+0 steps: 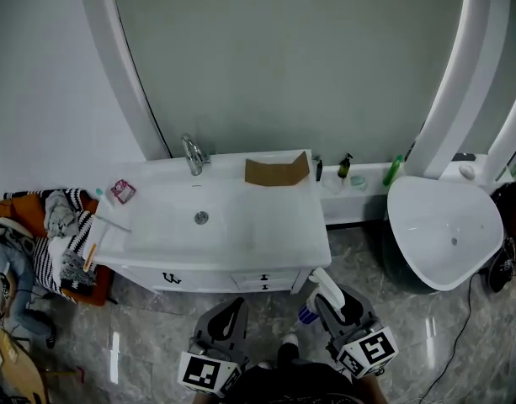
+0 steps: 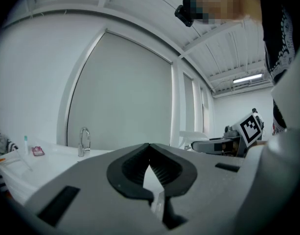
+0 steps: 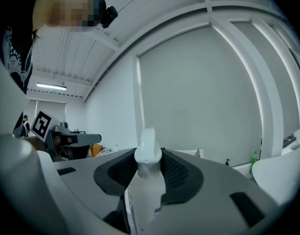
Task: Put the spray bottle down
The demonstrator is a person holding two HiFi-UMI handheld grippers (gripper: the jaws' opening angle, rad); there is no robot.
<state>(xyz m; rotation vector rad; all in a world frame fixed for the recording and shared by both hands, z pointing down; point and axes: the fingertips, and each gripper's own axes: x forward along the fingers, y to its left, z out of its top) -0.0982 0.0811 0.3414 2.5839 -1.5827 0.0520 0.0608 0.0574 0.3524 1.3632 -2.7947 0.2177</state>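
Note:
In the right gripper view a clear spray bottle with a white spray head stands upright between the jaws, and my right gripper is shut on its neck and body. The head view has that bottle at the bottom right, just in front of the vanity's right corner, held in the right gripper. My left gripper is low at bottom centre. In its own view the left gripper is shut, tips touching, with nothing between them.
A white sink vanity with a faucet, a cardboard piece and a pink packet stands ahead. Small bottles line a ledge at the right. A white tub lies farther right, and clothes are piled at the left.

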